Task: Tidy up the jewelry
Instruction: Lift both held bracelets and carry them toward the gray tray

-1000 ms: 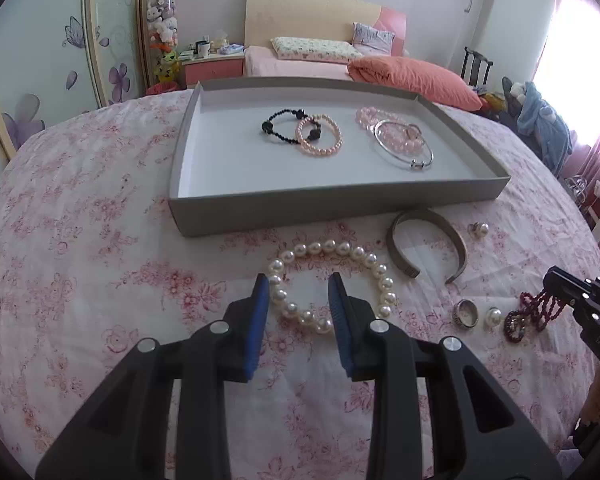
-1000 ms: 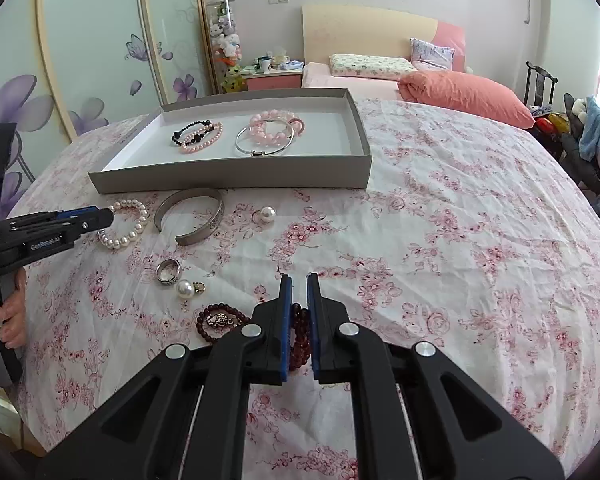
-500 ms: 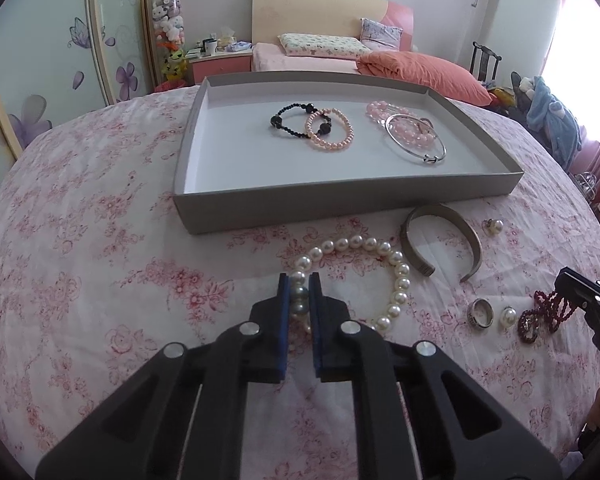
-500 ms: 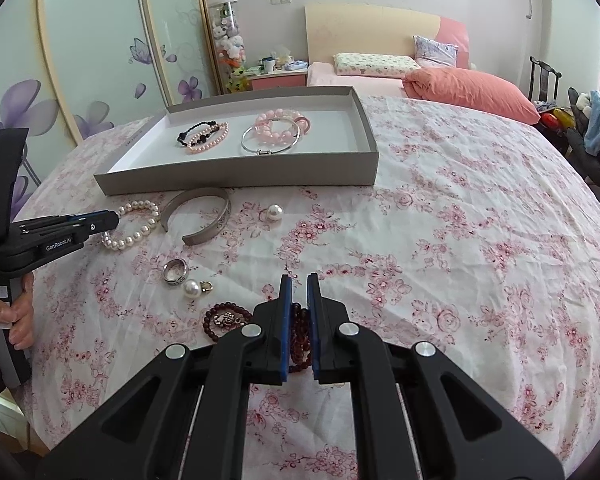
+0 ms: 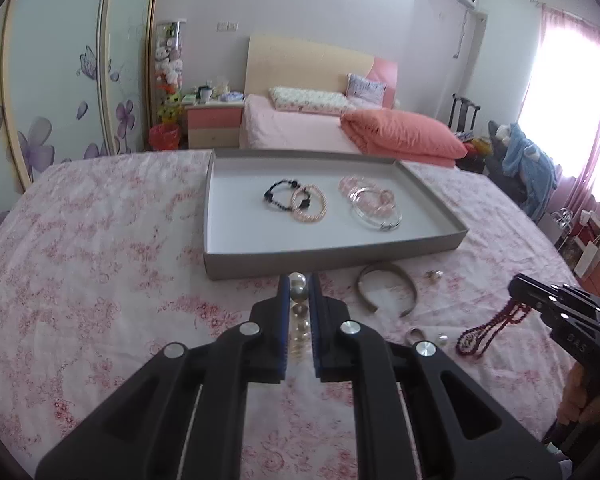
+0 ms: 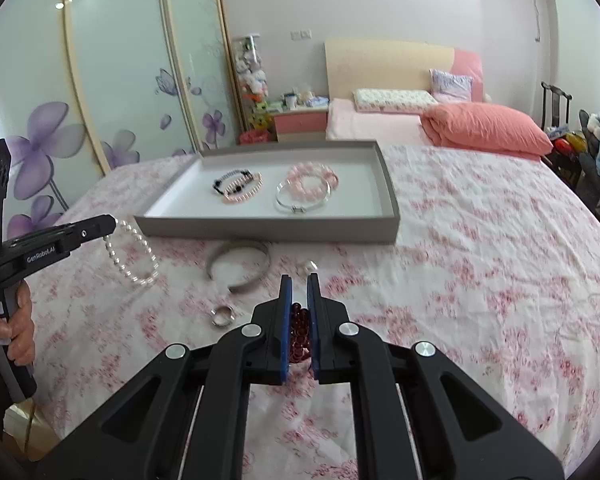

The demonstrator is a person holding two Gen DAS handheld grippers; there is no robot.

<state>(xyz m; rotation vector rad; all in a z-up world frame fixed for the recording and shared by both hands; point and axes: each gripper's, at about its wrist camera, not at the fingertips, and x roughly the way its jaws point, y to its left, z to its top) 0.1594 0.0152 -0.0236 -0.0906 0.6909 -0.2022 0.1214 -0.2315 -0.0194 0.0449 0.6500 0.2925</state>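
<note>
Above bedspread [image 6: 460,264], both claws tilted downward

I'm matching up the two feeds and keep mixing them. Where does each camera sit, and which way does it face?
Left wrist: on the left gripper, looking along its fingers, shut on the pearl bracelet, toward the tray; the right gripper shows at right.
Right wrist: on the right gripper, shut on the dark red beads, facing the tray; the left gripper and a hand show at left.
Shared: tray, metal cuff, floral bedspread.
</note>
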